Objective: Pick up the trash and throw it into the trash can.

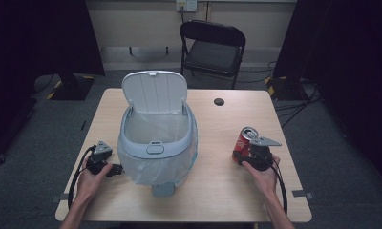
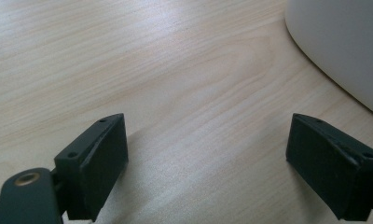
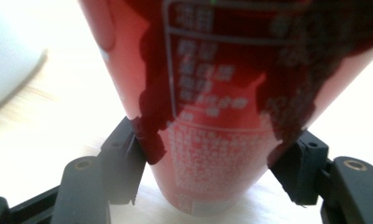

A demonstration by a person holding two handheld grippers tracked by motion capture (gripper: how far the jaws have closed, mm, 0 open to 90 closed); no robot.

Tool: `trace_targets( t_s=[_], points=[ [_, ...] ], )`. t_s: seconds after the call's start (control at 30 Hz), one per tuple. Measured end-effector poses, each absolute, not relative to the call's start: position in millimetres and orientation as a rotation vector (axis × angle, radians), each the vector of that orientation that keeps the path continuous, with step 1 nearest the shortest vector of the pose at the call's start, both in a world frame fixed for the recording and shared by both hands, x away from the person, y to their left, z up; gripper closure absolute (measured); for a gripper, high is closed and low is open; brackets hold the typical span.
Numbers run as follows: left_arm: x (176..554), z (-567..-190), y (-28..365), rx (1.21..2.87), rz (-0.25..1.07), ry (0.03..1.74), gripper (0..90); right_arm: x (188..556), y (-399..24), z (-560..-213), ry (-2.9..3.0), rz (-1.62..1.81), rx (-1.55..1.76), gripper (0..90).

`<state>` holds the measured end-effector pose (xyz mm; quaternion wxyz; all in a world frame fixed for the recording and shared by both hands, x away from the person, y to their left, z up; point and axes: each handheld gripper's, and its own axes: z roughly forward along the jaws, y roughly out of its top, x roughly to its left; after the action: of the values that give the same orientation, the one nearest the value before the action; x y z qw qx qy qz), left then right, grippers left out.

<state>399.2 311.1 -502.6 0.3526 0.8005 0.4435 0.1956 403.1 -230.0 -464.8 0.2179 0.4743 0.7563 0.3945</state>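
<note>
Dim walls and dark curtains closed off the room, with a black folding chair point(image 1: 212, 45) behind the pale wooden bench point(image 1: 217, 191). From the high view, a white pedal bin point(image 1: 156, 143) stood left of the middle, its lid point(image 1: 153, 91) tipped up and back, a clear liner bulging from under the rim. The left tongs point(image 1: 113, 170) lay low just beside the bin's base, held in the left hand point(image 1: 92, 177). Well apart, toward the right edge, a red drink can point(image 1: 245, 141) stood upright with the right tongs point(image 1: 239, 155) around its lower part, the right hand point(image 1: 261, 172) behind them.

The left gripper view added what the overhead could not: the left tongs point(image 2: 207, 163) spread wide over bare wood grain with nothing between them, and the bin's white curved wall point(image 2: 343, 46) off to one side.

The right gripper view brought the can point(image 3: 217, 121) close, showing white small print on its side. The right tongs point(image 3: 208, 163) sat either side of it near the bottom, both pads seemingly touching its wall, though glare and blur left me unable to tell whether they were pressing. A white curve, apparently the bin point(image 3: 10, 60), showed at the far edge.
</note>
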Motion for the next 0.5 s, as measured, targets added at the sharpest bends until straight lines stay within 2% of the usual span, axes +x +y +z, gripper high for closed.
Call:
trace_targets(
  t_s=[0.5],
  points=[
    [399.5,-502.5,312.4,2.077,0.502,1.137,12.2,388.0,-204.9,-438.5,2.161,1.264,1.223,33.7]
  ],
)
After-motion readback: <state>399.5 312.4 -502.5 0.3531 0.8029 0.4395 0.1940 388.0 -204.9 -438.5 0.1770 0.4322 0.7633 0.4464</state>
